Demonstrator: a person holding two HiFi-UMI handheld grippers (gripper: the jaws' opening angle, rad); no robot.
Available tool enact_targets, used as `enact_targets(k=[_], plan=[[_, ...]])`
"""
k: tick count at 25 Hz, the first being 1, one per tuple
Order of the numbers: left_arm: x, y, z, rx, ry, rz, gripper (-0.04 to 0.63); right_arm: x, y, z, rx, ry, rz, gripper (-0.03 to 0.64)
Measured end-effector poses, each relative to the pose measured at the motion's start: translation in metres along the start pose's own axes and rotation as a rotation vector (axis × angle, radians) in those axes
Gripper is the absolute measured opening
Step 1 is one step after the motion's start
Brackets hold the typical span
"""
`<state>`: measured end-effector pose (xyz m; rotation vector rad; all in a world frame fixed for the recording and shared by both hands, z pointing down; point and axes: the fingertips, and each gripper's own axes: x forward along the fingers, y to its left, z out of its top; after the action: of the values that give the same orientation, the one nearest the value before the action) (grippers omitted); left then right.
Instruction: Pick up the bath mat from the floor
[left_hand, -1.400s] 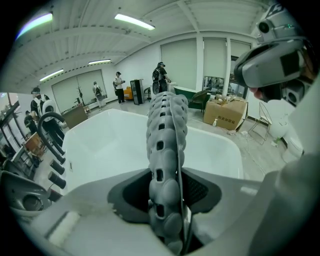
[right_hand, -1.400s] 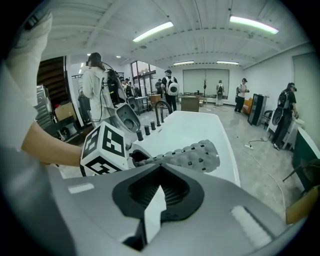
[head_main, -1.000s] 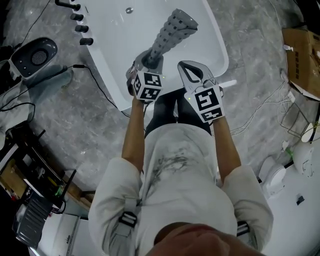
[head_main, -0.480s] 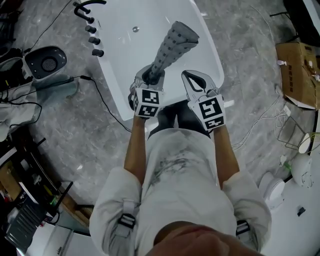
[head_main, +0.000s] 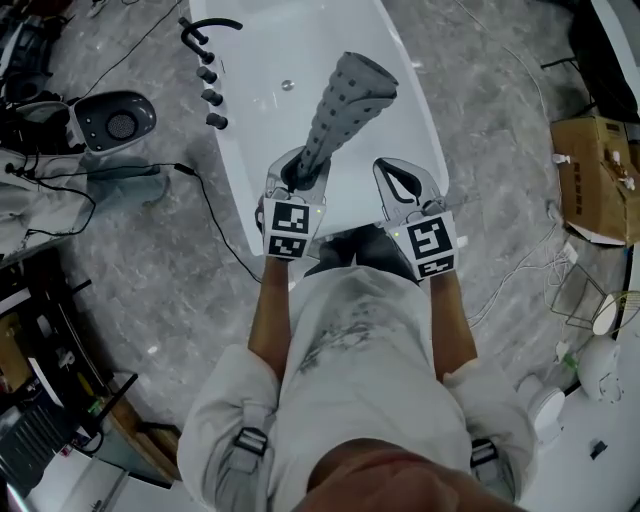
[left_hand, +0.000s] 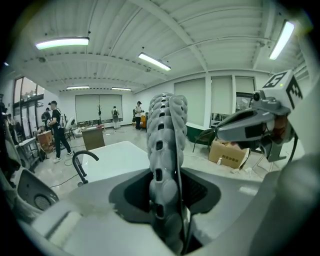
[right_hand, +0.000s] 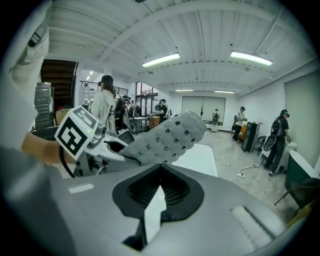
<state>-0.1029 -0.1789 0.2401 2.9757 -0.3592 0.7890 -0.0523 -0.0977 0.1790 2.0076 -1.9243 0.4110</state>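
Over one bathtub (head_main: 268, 52), left tool (head_main: 300, 172) gripping one bath mat (head_main: 342, 102), right tool (head_main: 392, 172) closed

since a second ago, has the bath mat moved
Yes. The bath mat, clamped in the left tongs, has shifted up the picture against the bathtub: its tip now lies beyond the drain.

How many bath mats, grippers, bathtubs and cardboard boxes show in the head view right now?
Bath mat: 1
Grippers: 2 (left gripper, right gripper)
Bathtub: 1
Cardboard box: 1
Total: 5
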Motion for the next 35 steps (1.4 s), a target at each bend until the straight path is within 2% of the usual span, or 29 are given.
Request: enact_targets(k=[4, 10, 14, 23, 35], plan=[[-0.021, 0.006, 0.017, -0.005, -0.040, 0.002, 0.156, -0.007, 0.003, 0.013, -0.004, -0.026, -0.006, 0.002], [-0.044, 0.004, 0.039, 0.026, -0.081, -0.017, 0.155, -0.015, 0.002, 0.027, 0.015, -0.070, -0.009, 0.002], [-0.053, 0.001, 0.047, 0.013, -0.098, -0.024, 0.155, -0.021, 0.001, 0.033, 0.013, -0.080, -0.010, 0.002], [-0.069, 0.005, 0.052, -0.026, -0.113, -0.010, 0.155, -0.030, 0.006, 0.037, 0.019, -0.088, 0.015, 0.000], [-0.070, 0.005, 0.050, -0.040, -0.109, -0.010, 0.155, -0.029, 0.009, 0.038, 0.003, -0.086, 0.024, 0.000]])
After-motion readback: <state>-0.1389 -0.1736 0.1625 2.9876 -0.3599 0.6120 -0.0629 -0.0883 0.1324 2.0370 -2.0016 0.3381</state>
